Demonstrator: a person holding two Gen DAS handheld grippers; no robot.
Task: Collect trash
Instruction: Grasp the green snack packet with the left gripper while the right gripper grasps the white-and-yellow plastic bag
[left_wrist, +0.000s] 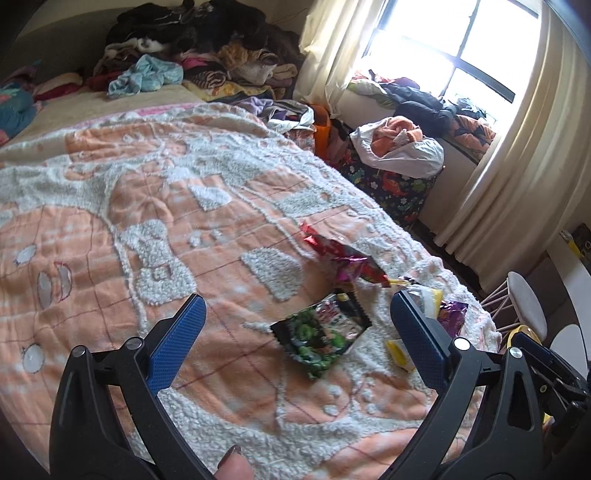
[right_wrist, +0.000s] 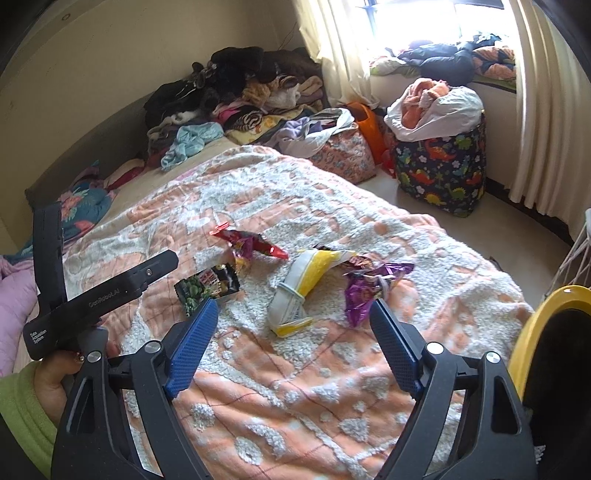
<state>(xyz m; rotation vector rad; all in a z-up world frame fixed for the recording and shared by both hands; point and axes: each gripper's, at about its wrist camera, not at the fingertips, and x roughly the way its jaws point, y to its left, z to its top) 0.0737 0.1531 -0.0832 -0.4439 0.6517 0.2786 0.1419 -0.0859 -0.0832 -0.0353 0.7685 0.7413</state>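
Several wrappers lie on the orange and white bedspread. A green and black wrapper lies between the fingers of my open, empty left gripper; it also shows in the right wrist view. A red wrapper lies farther off. A yellow and white wrapper lies just ahead of my open, empty right gripper, and a purple wrapper sits by its right finger. The left gripper's body shows at the left of the right wrist view.
A yellow-rimmed bin stands at the bed's right edge. A clothes pile covers the bed's far end. A dinosaur-print hamper and bags stand on the floor by the window. A white chair is to the right.
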